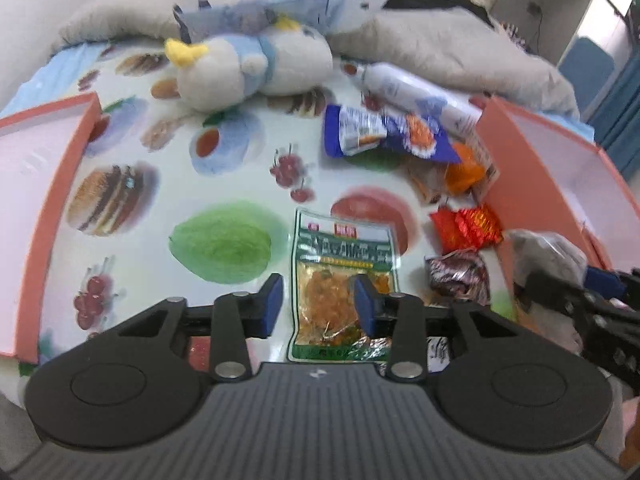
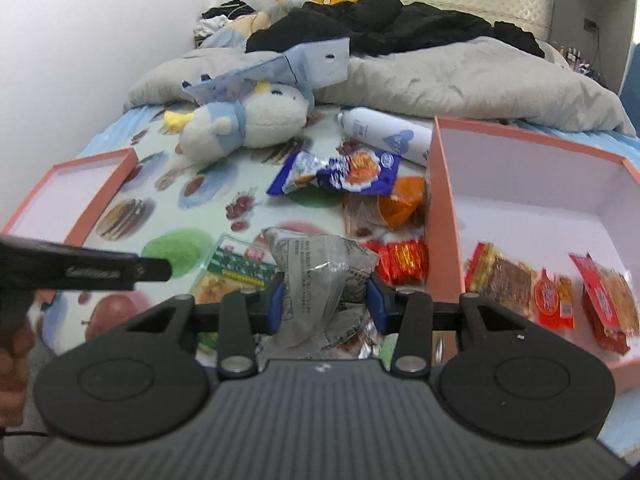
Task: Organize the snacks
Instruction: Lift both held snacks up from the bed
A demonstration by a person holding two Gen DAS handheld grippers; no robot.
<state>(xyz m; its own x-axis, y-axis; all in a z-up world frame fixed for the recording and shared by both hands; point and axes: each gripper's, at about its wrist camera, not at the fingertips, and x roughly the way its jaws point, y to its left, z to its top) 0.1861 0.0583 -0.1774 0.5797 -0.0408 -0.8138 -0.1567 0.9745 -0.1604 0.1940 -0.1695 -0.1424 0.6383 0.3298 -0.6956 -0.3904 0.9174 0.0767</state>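
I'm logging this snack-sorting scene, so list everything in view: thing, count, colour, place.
Boxes: two, pink with white inside; left box empty as far as seen, right box at the right.
Packets in right box: three, red and brown, on its floor.
Green packet: one, on the sheet under the left claw.
Silver packet: one, between the right claw's pads.
Blue packet: one, mid-sheet.
Orange packet: one, beside right box.
Red foil packet: one, beside right box.
Dark foil packet: one, right of green packet.
White bottle: one, lying behind the snacks.
Plush toy: one, white and blue, far end.
Grey blanket: one, behind.
Left claw: open, above green packet.
Right claw: shut on silver packet.
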